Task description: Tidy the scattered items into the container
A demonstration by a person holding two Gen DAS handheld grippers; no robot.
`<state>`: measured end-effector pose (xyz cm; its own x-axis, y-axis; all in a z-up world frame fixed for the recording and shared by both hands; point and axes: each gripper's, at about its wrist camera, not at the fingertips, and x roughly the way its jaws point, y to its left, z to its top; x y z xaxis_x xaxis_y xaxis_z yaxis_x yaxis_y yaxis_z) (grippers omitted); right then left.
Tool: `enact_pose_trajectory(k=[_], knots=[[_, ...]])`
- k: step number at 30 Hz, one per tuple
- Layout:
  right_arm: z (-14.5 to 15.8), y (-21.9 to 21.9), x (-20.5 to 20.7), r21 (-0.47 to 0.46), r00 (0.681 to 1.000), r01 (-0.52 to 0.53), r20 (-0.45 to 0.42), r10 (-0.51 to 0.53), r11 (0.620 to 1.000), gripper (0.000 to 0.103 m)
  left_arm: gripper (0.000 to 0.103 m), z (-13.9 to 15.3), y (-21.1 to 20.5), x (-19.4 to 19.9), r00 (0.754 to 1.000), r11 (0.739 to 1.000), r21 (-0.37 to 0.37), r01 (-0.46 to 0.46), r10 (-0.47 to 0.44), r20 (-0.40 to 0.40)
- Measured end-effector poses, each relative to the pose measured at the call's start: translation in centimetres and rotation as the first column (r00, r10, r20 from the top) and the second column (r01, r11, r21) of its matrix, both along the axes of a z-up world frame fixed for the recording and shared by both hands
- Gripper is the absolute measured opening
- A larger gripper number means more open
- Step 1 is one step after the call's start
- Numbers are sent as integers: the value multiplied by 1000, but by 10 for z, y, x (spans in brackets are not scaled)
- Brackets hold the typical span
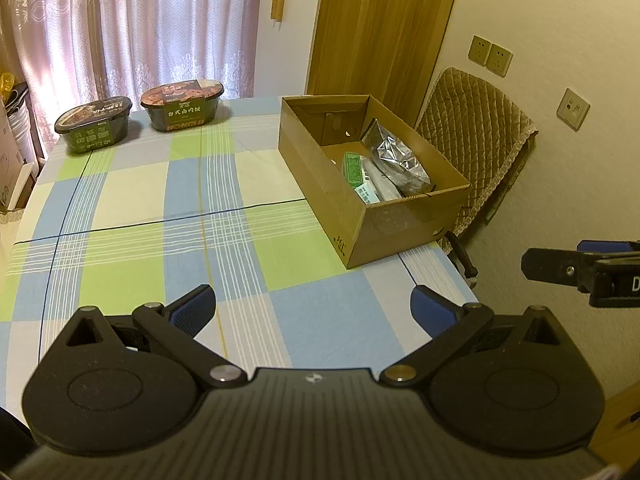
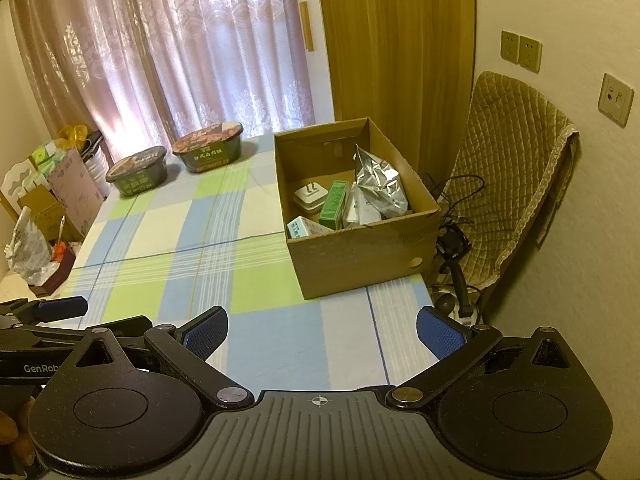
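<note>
Left wrist view shows the left tool (image 1: 313, 312) spread wide and empty over the checked-cloth surface (image 1: 160, 216), like the right tool (image 2: 322, 334), the brown cardboard box (image 1: 400, 224) centre-right holding a silver foil pouch (image 1: 396, 156), two dark instant-noodle bowls (image 1: 182, 106) upper left.

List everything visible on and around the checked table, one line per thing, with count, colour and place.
Open cardboard box: one, brown, right edge of table.
Crinkled foil pouch: one, silver, inside box, right side.
Slim green carton: one, green, inside box, middle.
Small white-and-teal carton: one, inside box, near-left corner.
Flat white case: one, white, inside box, left of green carton.
Oval instant-meal bowls: two, dark with green labels, far side of table by the curtain.
Checked tablecloth: one, blue, green and white.
Quilted chair cover: one, tan, right of table.
Wall sockets: beige, above chair.
Left gripper: black, blue fingers, open, empty.
Right gripper: same, open, empty.
</note>
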<state>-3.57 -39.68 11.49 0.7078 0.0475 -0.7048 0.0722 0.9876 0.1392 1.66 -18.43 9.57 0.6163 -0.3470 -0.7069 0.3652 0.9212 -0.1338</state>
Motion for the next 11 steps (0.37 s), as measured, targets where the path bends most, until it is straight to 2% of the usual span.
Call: enact_pose_trajectory(k=[11], knots=[[-1,0,-2,1,1000,5,4,-5,1000,103,102,2,2,-4,1000,1000,-18,18,-18,7]])
